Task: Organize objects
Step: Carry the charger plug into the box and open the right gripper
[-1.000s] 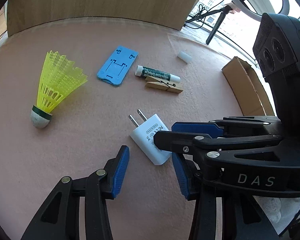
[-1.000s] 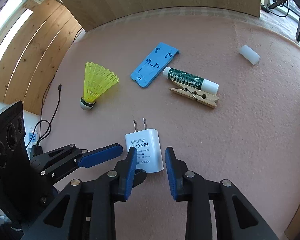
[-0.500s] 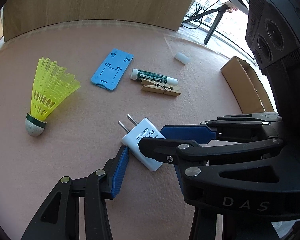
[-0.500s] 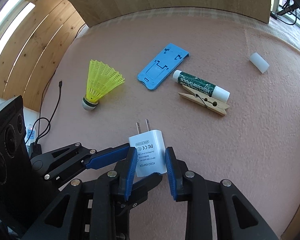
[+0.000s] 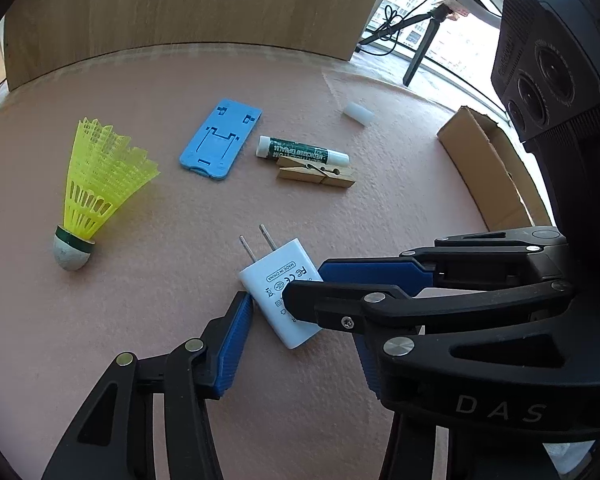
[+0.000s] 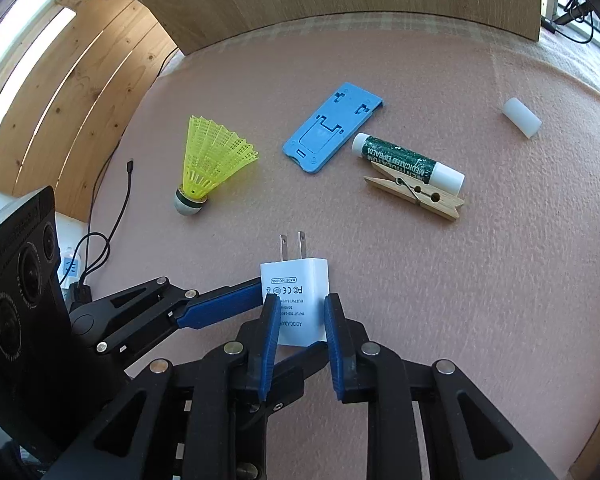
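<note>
A white charger plug point(image 6: 294, 284) lies on the pink mat, prongs pointing away. My right gripper point(image 6: 300, 306) straddles its body, and the jaws are closing with both blue pads against the charger's sides. In the left wrist view the right gripper point(image 5: 310, 284) reaches in from the right over the charger point(image 5: 278, 280). My left gripper point(image 5: 300, 322) stands open around the same charger. Its left pad touches the charger's edge, and its right finger is mostly hidden behind the right gripper. One of its fingers point(image 6: 220, 306) crosses in from the left in the right wrist view.
A yellow shuttlecock point(image 5: 100, 184), a blue phone stand point(image 5: 220, 140), a green lip balm tube point(image 5: 300, 152), a wooden clothespin point(image 5: 316, 174) and a white cap point(image 5: 358, 112) lie farther back. A cardboard box point(image 5: 488, 172) stands at the right edge. A wooden board backs the mat.
The right gripper's pads have drawn in onto the charger's sides. The charger now sits deeper between both grippers' fingers, with the left pad against it.
</note>
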